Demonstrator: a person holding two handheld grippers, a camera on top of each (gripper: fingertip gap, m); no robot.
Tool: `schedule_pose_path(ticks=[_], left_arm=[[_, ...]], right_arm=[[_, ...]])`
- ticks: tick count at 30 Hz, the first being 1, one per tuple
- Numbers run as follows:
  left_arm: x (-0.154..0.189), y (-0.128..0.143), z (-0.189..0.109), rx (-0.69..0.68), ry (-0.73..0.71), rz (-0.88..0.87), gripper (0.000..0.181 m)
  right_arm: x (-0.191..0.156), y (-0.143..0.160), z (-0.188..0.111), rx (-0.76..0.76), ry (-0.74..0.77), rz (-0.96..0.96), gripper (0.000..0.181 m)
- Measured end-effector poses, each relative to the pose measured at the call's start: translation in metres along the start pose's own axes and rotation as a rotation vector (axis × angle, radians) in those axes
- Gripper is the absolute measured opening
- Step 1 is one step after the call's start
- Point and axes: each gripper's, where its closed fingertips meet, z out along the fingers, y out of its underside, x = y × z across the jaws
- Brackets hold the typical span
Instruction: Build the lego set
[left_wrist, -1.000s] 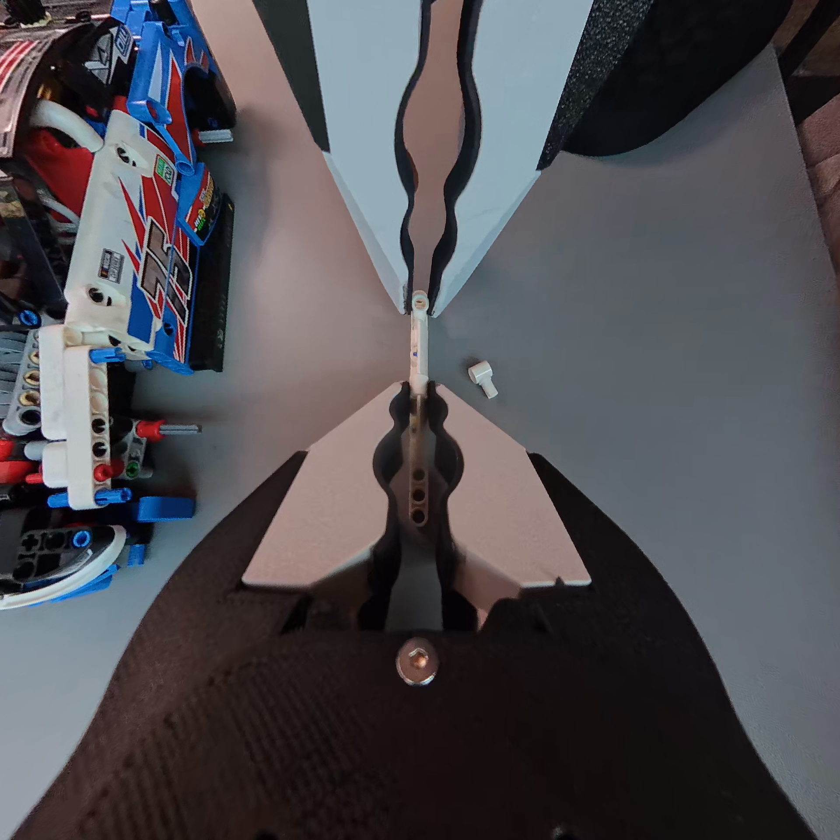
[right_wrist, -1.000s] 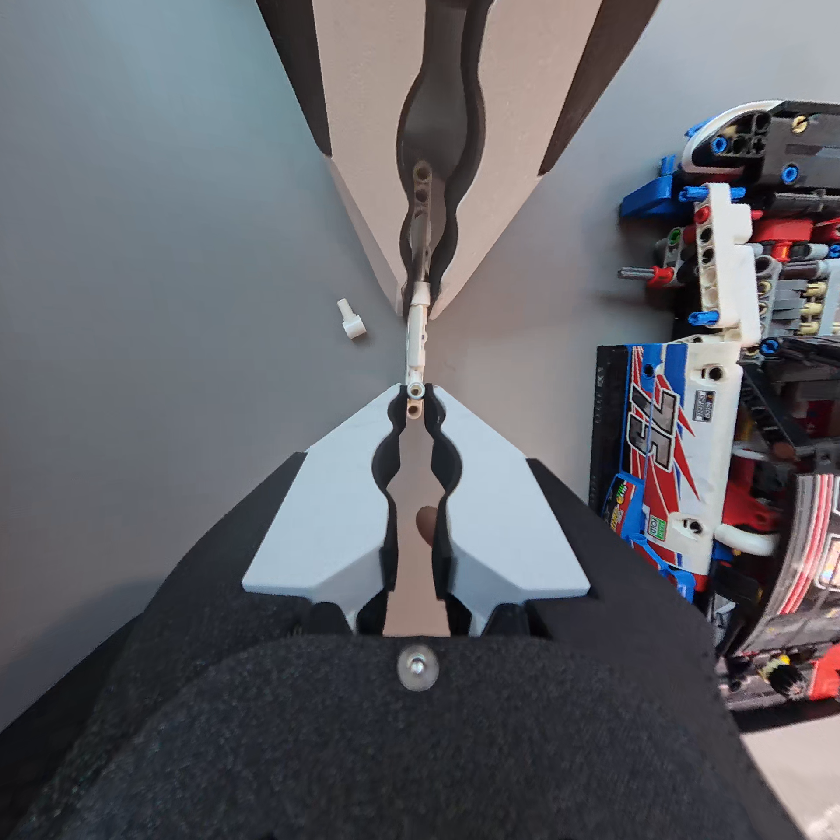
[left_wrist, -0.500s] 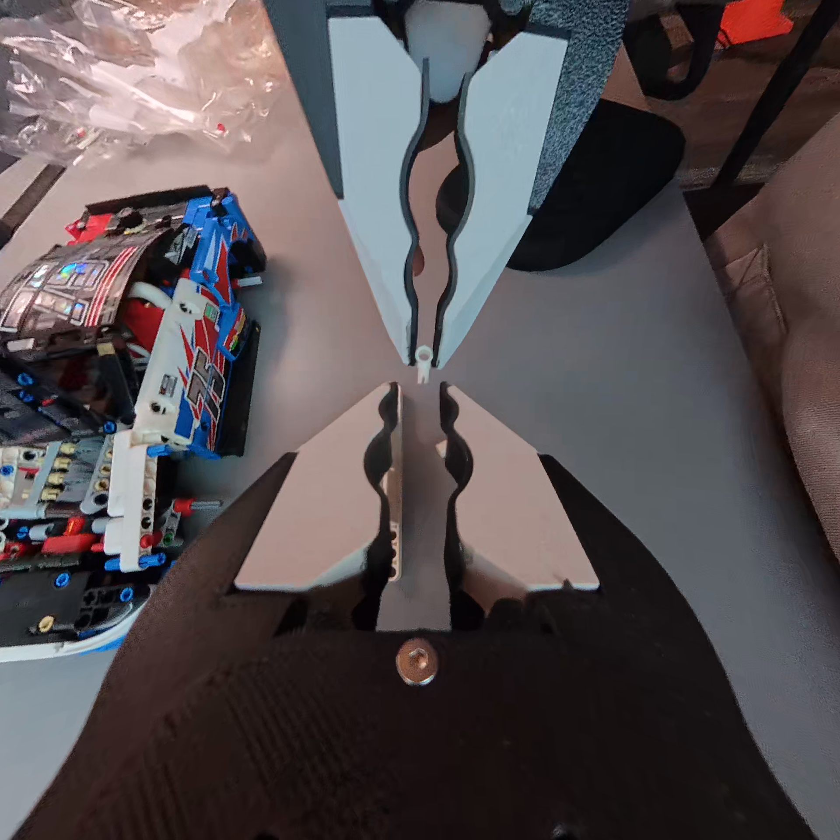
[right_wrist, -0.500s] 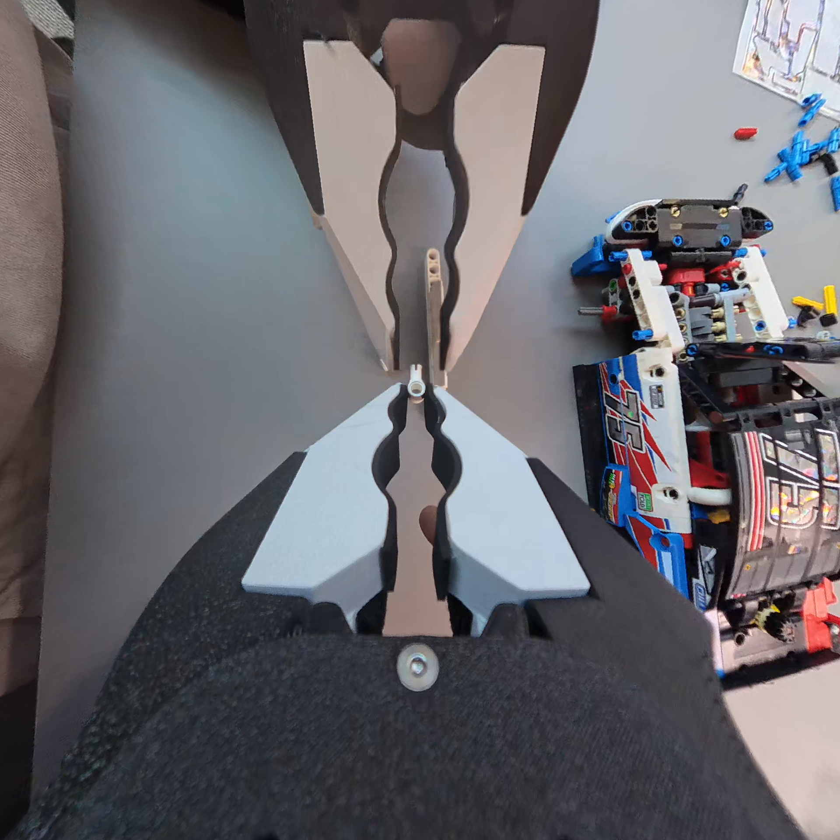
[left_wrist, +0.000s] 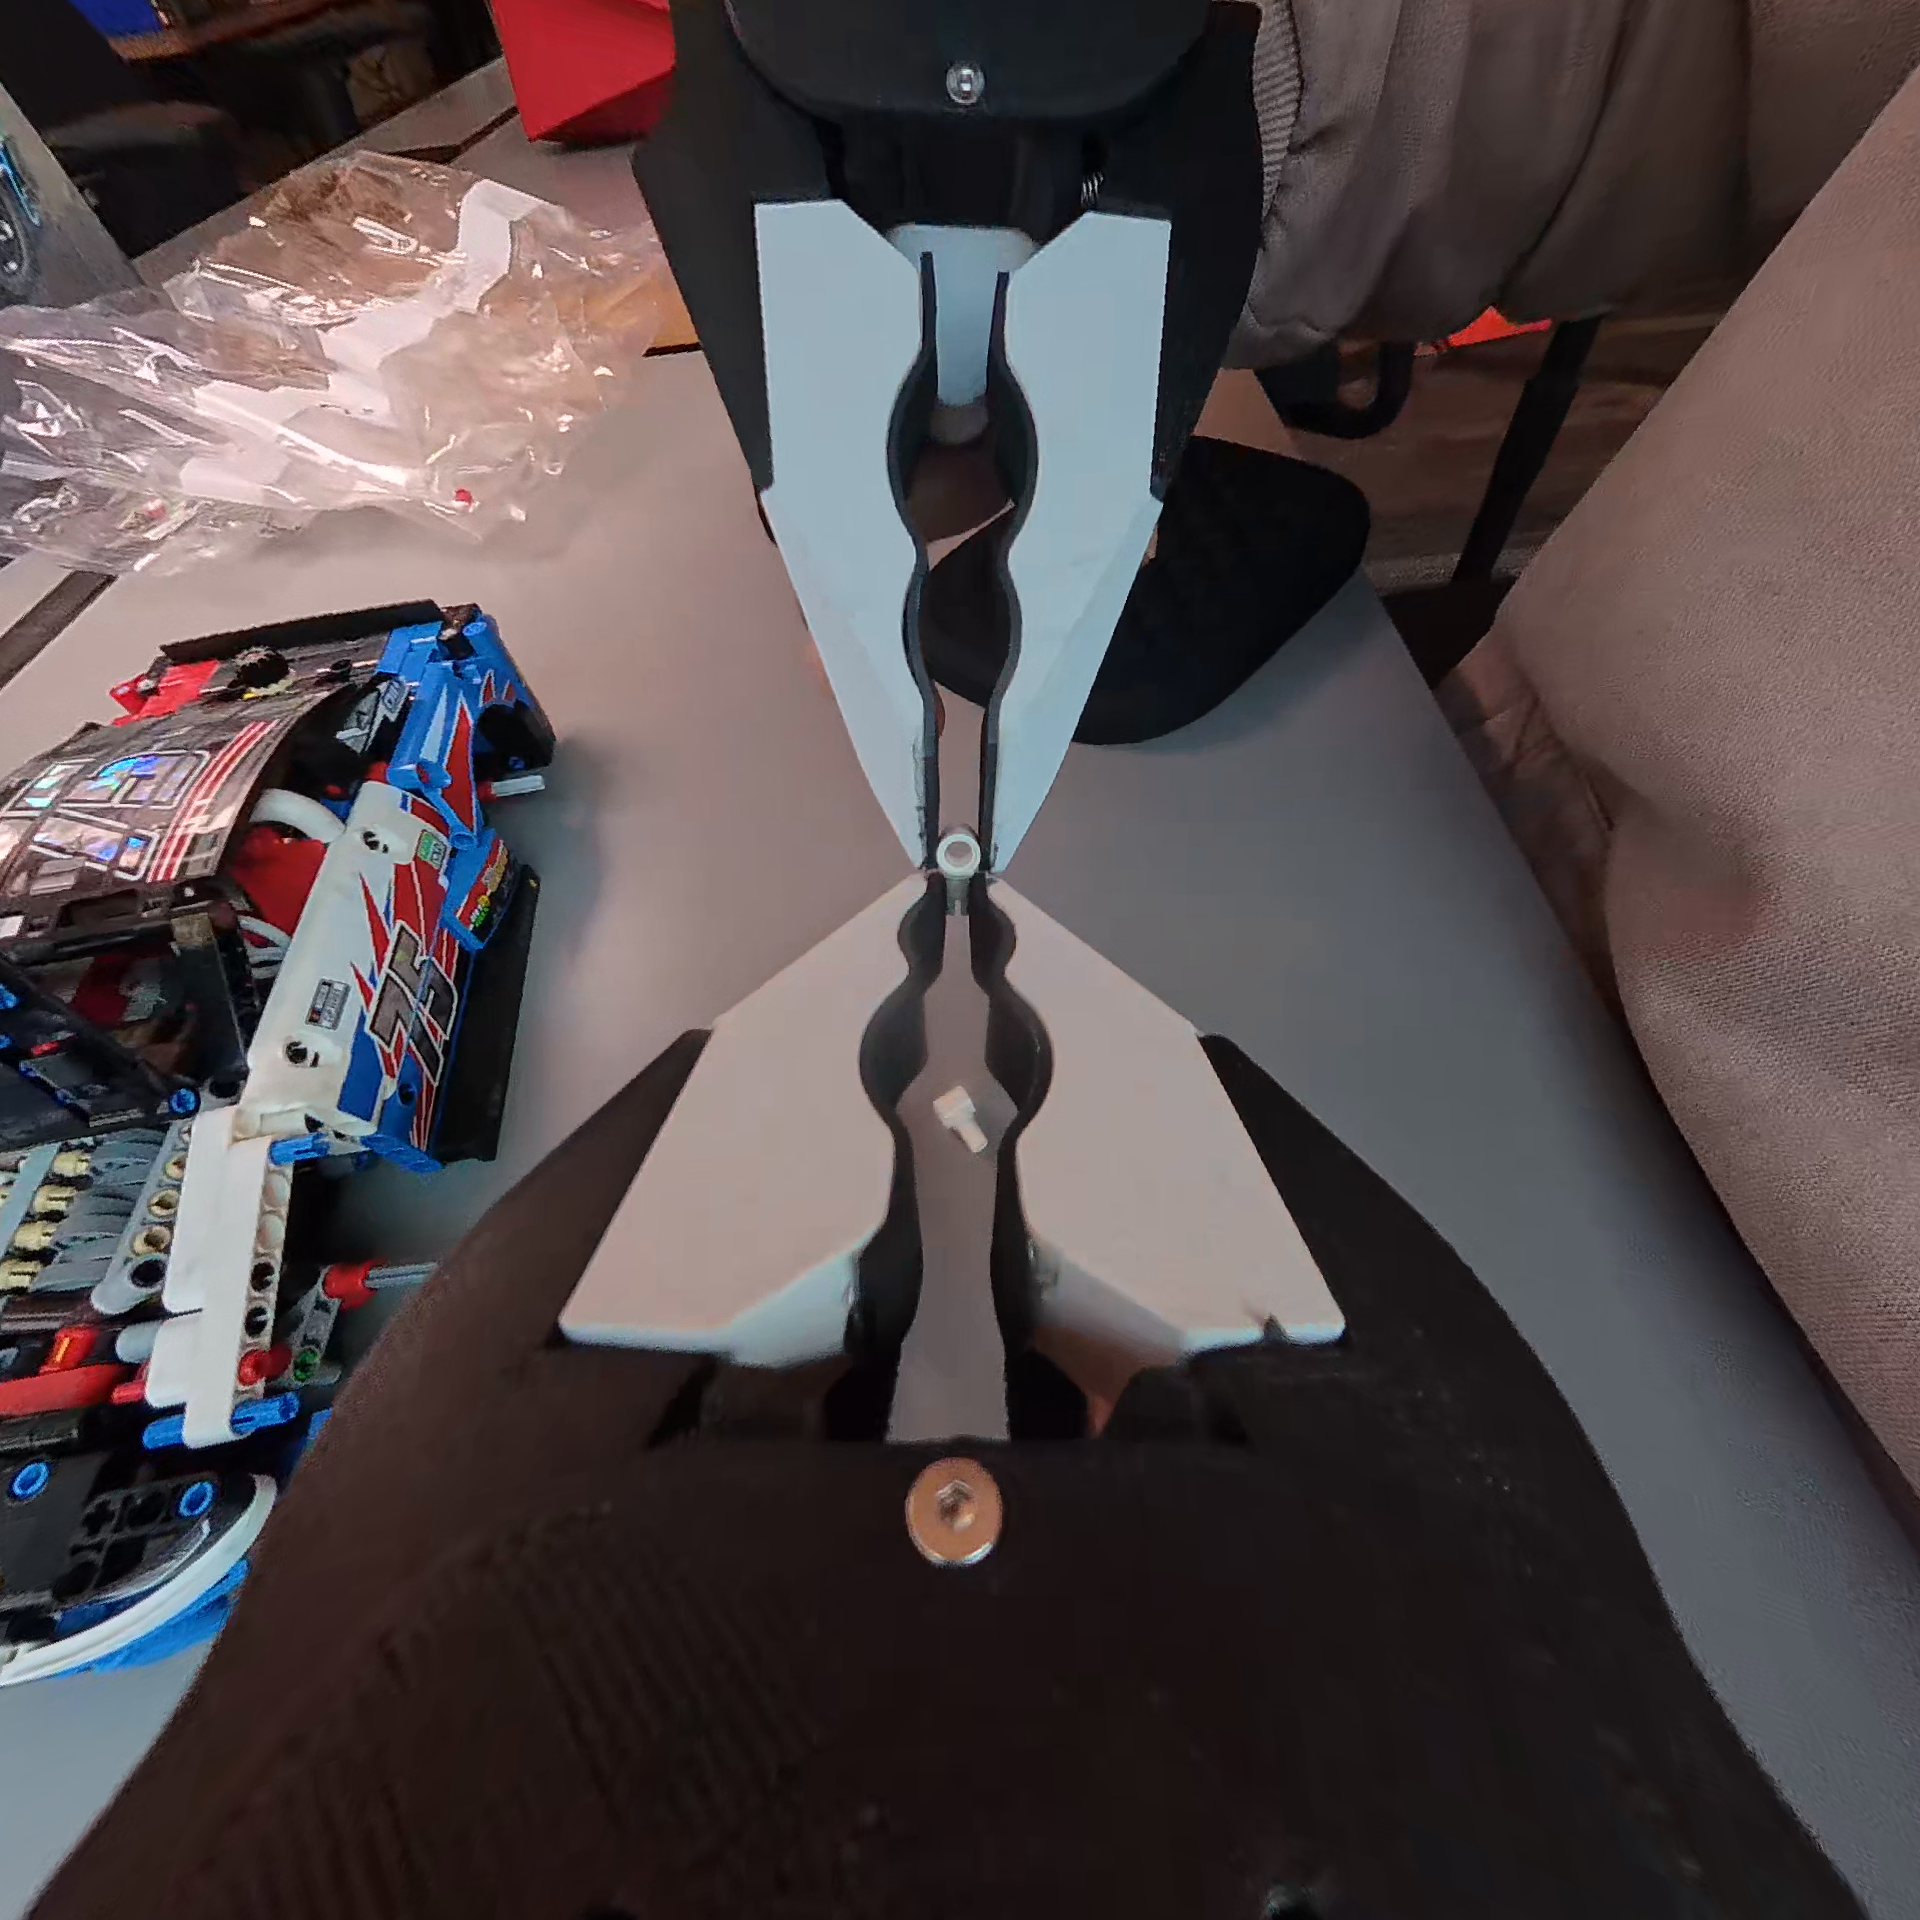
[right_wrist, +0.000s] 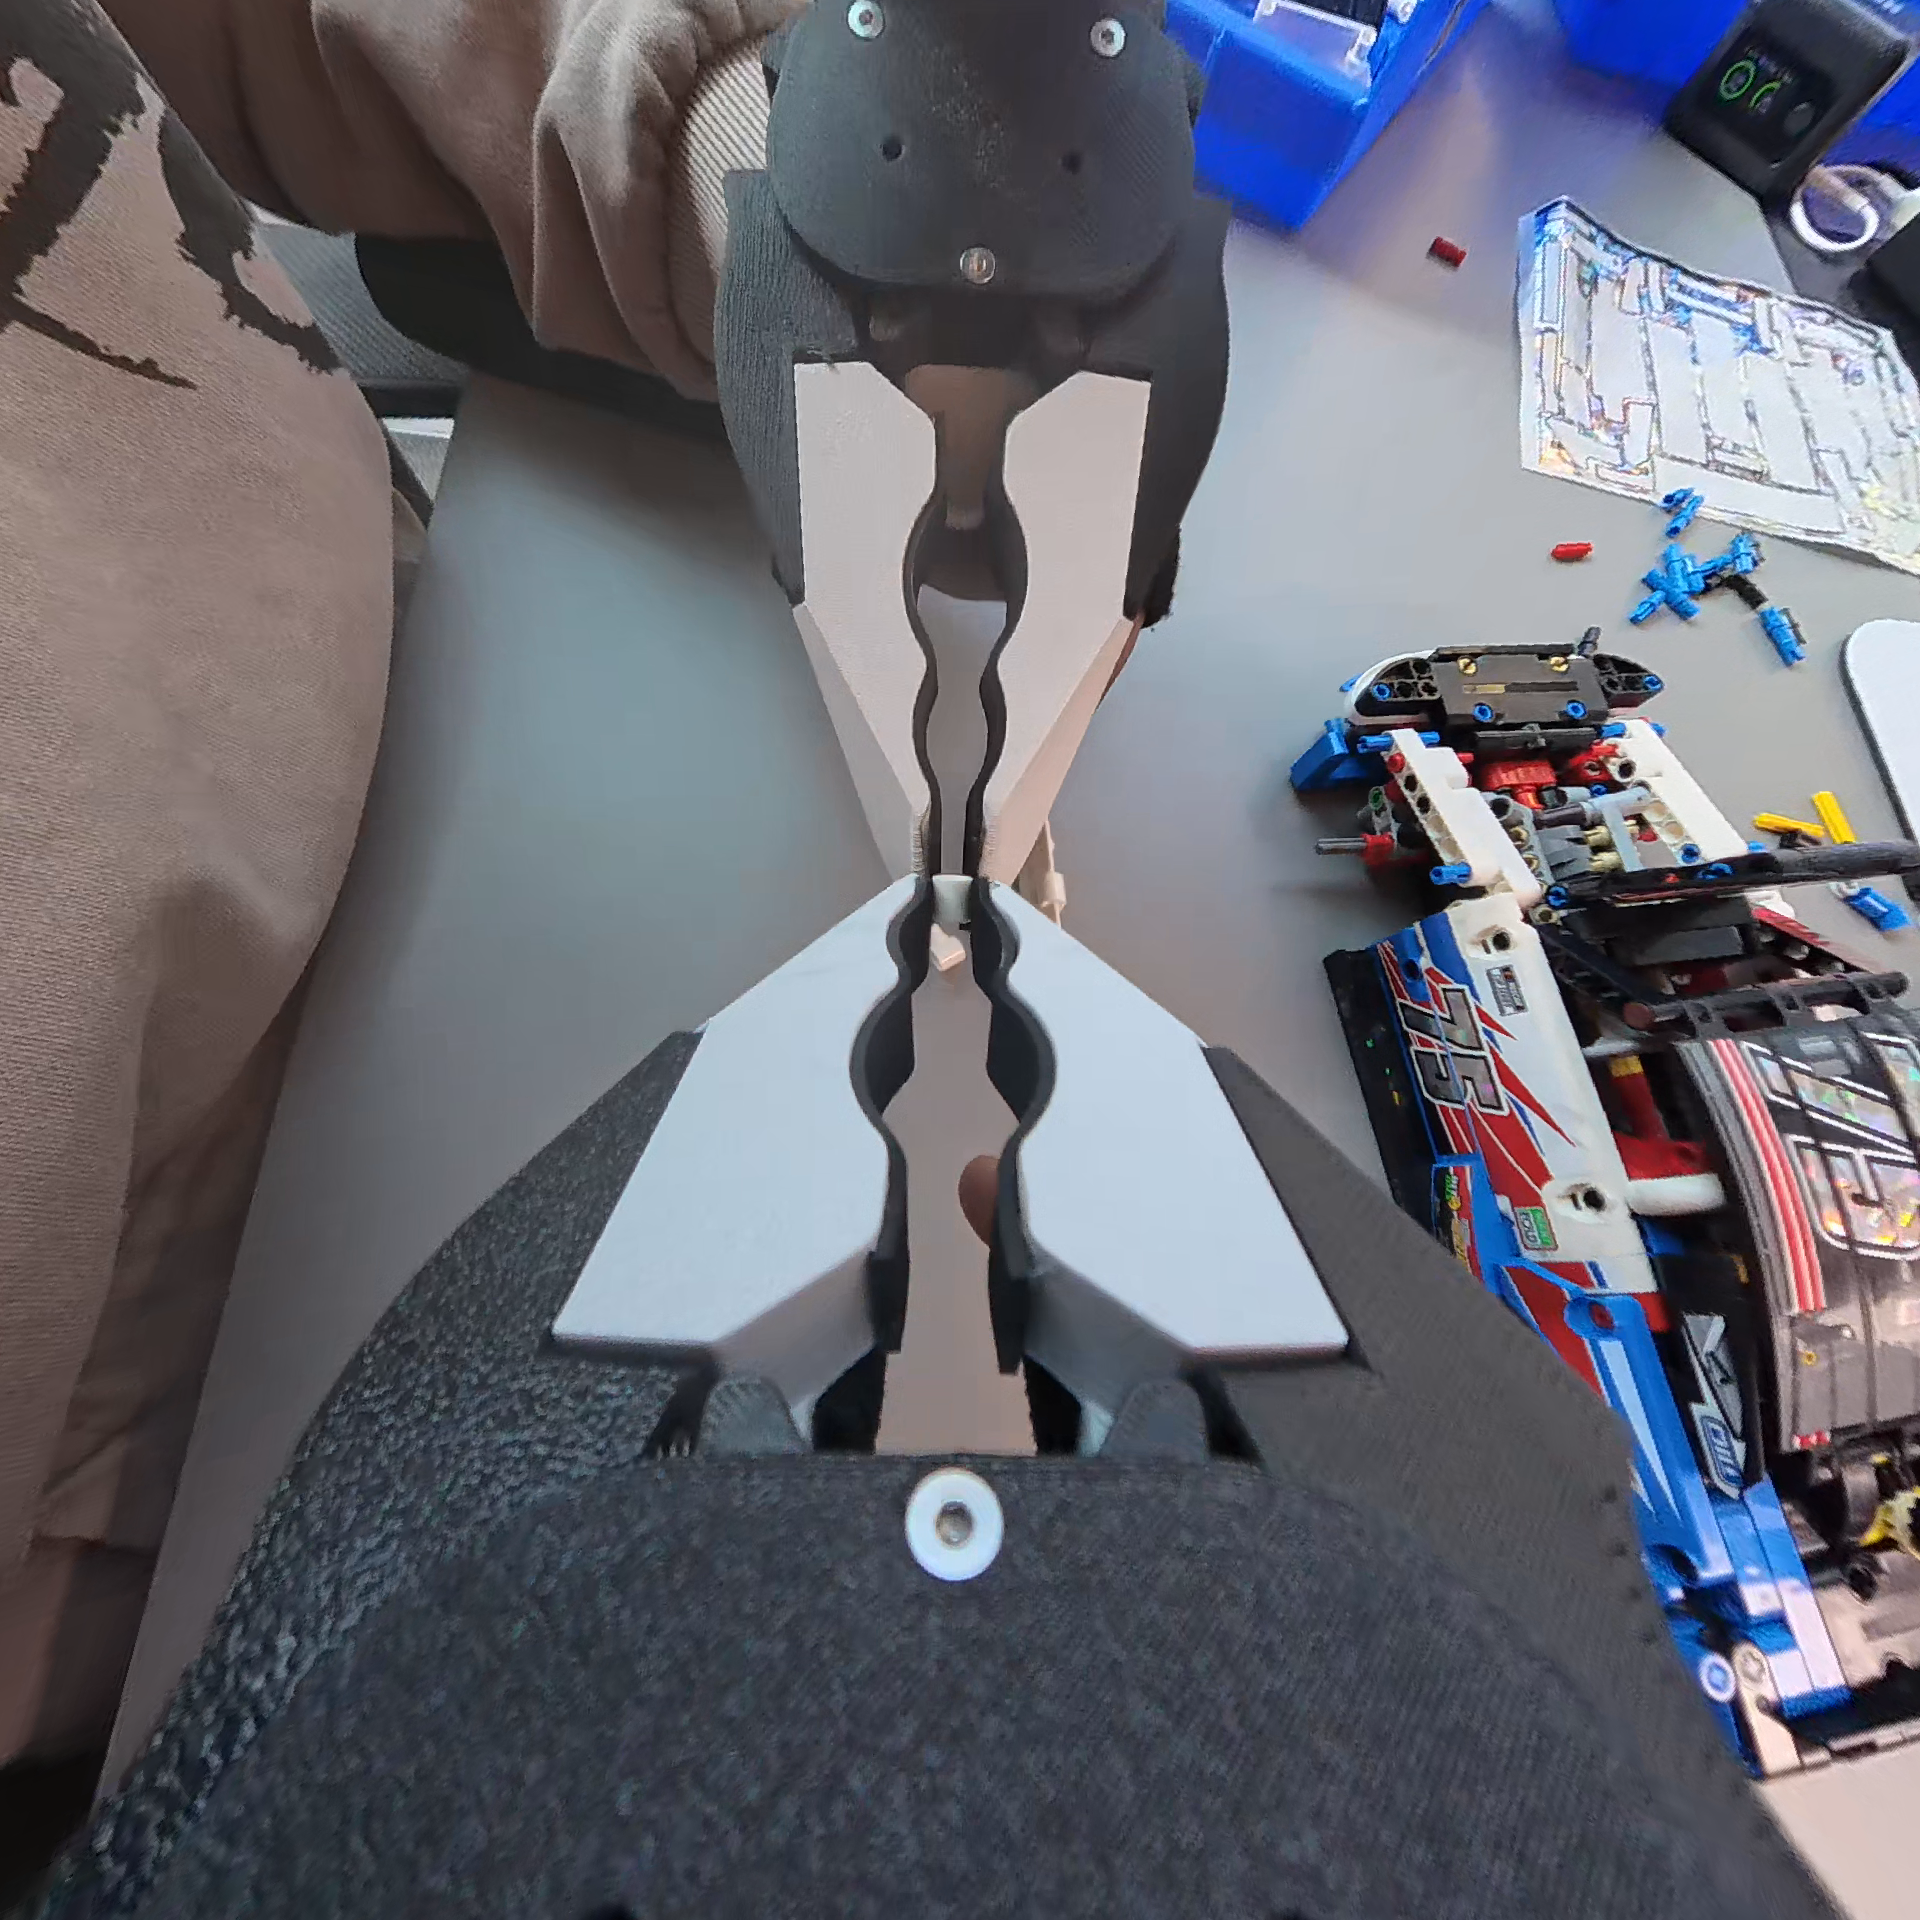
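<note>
My right gripper (right_wrist: 951, 902) is shut on a small white connector (right_wrist: 951, 896); in the left wrist view its ringed end (left_wrist: 957, 854) sticks out of the right gripper's tips. My left gripper (left_wrist: 956, 896) meets it tip to tip above the grey table (left_wrist: 1299, 935), its jaws narrowed onto the connector's stem. A long pale beam (right_wrist: 1044, 868) shows beside the left gripper's finger; I cannot tell what holds it. A small white pin (left_wrist: 961, 1120) lies on the table under the left gripper. The blue, white and red race car (left_wrist: 364, 987) stands to the side and also shows in the right wrist view (right_wrist: 1558, 1039).
Clear plastic bags (left_wrist: 312, 364) lie beyond the car. An instruction sheet (right_wrist: 1683, 395), loose blue pins (right_wrist: 1694, 582), yellow pieces (right_wrist: 1808, 821) and blue bins (right_wrist: 1351, 104) are at the far side. A person's brown sleeve (right_wrist: 156, 727) is along the table edge, a black chair seat (left_wrist: 1195, 623) beyond. Less than 4 cm separates the two grippers' tips. The small white pin (left_wrist: 961, 1120) sits 7 centimeters or so from the ends of my left fingers.
One second ago both grippers held the beam with the connector on it. The left gripper opened, both rose and tilted, and the left jaws have now narrowed onto the connector; the beam sits beside its finger.
</note>
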Motion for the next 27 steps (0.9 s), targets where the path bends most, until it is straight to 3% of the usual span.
schedule_pose_path(ticks=[4,9,13,18,27], left_arm=[[-0.003,0.011,0.006,-0.055,-0.006,-0.029,0.007],[-0.035,0.046,-0.013,-0.264,-0.092,-0.078,0.027],[-0.029,0.071,-0.009,-0.329,-0.041,-0.147,0.023],[-0.028,0.074,-0.003,-0.347,-0.043,-0.116,0.005],[-0.028,0.074,-0.002,-0.350,-0.033,-0.116,0.005]], right_arm=[[0.002,0.011,0.005,-0.101,-0.012,0.003,0.006],[0.031,0.034,0.011,-0.274,-0.018,0.024,0.005],[0.032,0.054,0.028,-0.404,-0.079,0.007,0.005],[0.029,0.058,0.037,-0.438,-0.114,-0.003,0.005],[0.027,0.060,0.037,-0.502,-0.131,-0.028,0.005]])
